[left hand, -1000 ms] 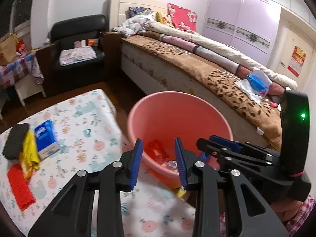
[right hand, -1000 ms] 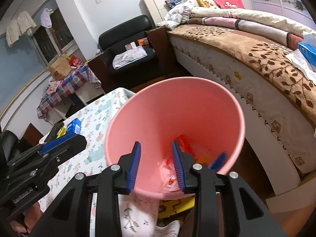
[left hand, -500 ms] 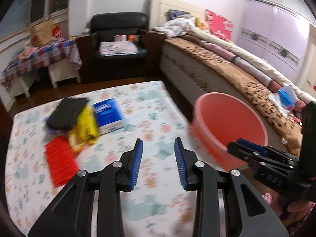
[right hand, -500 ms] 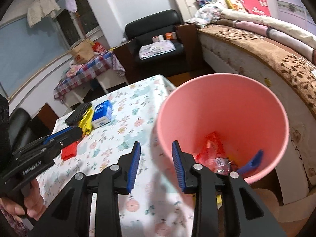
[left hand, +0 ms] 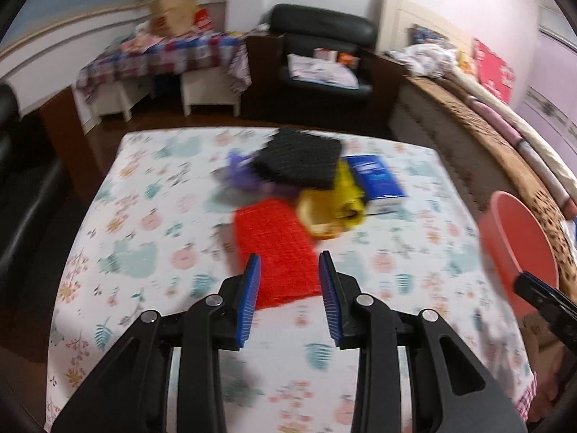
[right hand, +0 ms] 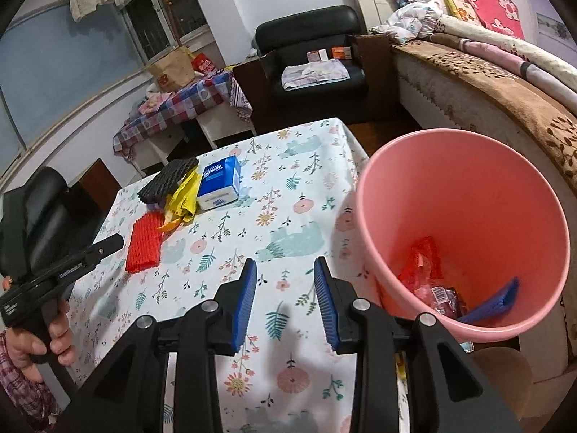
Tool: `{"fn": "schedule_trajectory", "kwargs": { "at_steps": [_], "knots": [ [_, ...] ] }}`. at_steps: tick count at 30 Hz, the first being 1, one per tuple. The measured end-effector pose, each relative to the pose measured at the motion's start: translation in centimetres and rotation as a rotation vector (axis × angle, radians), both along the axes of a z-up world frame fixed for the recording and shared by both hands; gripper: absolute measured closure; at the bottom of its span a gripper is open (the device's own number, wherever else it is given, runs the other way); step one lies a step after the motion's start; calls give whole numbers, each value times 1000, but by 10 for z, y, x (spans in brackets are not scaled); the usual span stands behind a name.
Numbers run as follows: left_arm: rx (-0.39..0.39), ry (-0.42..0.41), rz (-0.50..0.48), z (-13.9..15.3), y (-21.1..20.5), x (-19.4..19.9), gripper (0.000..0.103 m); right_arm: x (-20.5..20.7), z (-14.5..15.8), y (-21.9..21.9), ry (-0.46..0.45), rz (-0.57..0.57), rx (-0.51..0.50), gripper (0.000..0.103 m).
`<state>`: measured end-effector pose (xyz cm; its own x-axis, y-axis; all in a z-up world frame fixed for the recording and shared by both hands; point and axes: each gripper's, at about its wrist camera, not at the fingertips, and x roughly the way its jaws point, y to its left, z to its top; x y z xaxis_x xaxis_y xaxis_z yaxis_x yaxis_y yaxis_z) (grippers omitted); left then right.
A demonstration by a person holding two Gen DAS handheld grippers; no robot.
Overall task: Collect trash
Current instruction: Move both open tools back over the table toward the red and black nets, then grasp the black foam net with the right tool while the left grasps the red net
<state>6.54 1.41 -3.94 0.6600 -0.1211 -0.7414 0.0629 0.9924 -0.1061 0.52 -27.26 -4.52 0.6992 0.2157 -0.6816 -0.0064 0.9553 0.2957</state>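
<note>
The left gripper was held released above the near end of a red foam net, nothing being clasped between its blue pads. The net was laid on the floral surface beside a yellow bag, a black foam net and a blue tissue pack. The right gripper was likewise kept released and empty. A pink bin with wrappers inside was seen just beside the surface's edge.
</note>
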Motion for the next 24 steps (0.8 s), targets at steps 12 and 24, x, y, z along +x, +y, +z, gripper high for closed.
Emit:
{"fn": "schedule_trajectory", "kwargs": {
  "at_steps": [12, 24],
  "knots": [
    [-35, 115, 40, -32, 12, 26, 70, 20, -4, 24, 21, 52, -34, 71],
    [-68, 64, 31, -26, 28, 16, 94, 57, 11, 76, 5, 186, 6, 71]
  ]
}}
